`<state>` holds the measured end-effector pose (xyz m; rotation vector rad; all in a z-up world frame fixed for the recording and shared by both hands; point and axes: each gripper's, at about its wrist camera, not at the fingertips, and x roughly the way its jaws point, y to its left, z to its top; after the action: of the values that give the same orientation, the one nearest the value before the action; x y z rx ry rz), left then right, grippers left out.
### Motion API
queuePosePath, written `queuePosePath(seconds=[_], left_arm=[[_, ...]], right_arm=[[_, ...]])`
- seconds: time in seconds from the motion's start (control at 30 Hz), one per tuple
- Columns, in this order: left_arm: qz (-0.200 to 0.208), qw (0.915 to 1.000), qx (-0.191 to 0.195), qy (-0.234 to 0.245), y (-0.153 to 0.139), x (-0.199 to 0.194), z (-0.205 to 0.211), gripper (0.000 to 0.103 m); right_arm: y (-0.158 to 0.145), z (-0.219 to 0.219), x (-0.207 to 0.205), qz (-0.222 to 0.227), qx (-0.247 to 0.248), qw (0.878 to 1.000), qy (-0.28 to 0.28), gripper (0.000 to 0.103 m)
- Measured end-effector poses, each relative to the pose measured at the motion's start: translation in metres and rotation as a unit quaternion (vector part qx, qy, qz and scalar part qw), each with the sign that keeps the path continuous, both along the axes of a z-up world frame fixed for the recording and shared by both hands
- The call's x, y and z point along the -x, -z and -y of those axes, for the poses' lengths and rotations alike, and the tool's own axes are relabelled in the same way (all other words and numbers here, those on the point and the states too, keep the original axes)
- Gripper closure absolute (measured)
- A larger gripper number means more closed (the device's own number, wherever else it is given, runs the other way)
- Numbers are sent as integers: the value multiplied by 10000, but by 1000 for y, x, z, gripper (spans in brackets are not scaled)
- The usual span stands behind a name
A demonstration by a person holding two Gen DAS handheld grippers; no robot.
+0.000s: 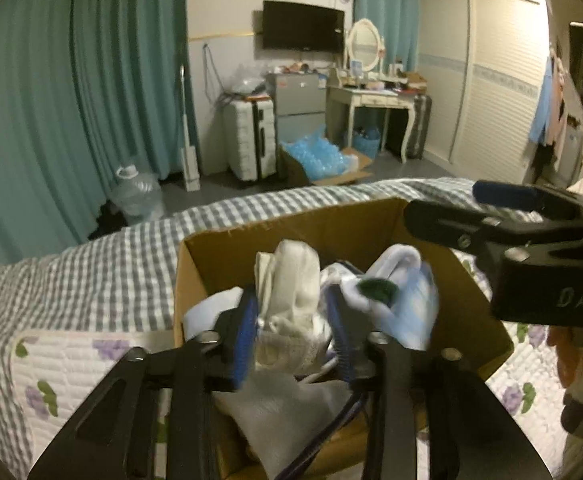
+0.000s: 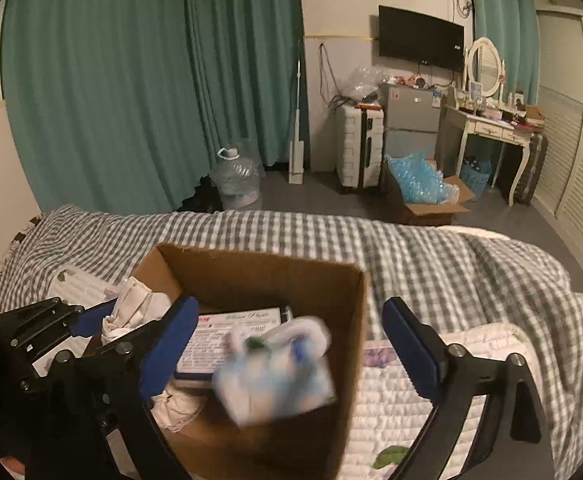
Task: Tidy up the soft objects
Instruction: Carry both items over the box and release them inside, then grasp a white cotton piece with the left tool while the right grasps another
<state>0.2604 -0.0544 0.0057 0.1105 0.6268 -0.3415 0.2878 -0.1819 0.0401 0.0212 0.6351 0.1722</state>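
My left camera looked forward along its fingers, close over the cardboard box (image 1: 219, 256) on the bed (image 1: 91, 264) — facing the far television (image 1: 302, 26). My right camera sat close above the same box, slightly rightward — both shared box, bed, curtains (image 1: 71, 92).

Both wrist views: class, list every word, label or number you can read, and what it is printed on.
"DAS": white letters on the black body of the right gripper, cut off at the picture's edge.
Printed card inside the cardboard box: script heading and small print, too blurred to read.
Stickers on the small fridge: too small to read.
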Motion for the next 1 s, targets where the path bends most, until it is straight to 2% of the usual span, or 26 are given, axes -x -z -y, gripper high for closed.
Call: queuePosePath(seconds=[0.03, 0.07, 0.17, 0.3, 0.47, 0.5, 0.53, 0.67, 0.83, 1.0], left_arm=[[35, 10000, 13, -74, -2, 2, -1, 43], [72, 9999, 33, -122, -5, 4, -1, 40], [141, 9996, 117, -234, -19, 15, -4, 39], [453, 9977, 353, -350, -55, 47, -15, 39], [1056, 9915, 568, -509, -113, 106, -40, 38], [1153, 9900, 600, -551, -123, 118, -46, 33], [1238, 9884, 640, -602, -133, 131, -54, 24], [1715, 9780, 932, -731, -158, 178, -88, 21], [1730, 9746, 1139, -846, -154, 213, -131, 21], [1358, 9802, 931, -1103, -116, 208, -163, 21]], right_arm=[[-1, 2, -1, 19, 19, 10000, 14, 9], [-3, 4, 0, 63, 46, 10000, 34, 9], [-15, 11, 11, 195, 28, 9998, 94, 9], [-37, 18, 36, 342, 17, 9993, 128, 9], [-81, 23, 93, 813, 200, 9963, 182, 9], [-90, 23, 104, 909, 256, 9954, 173, 9], [-103, 20, 121, 1028, 393, 9938, 169, 9], [-134, 6, 167, 1229, 772, 9892, 181, 9], [-149, -11, 217, 1378, 823, 9868, 215, 9], [-133, -25, 248, 1347, 809, 9873, 219, 9]])
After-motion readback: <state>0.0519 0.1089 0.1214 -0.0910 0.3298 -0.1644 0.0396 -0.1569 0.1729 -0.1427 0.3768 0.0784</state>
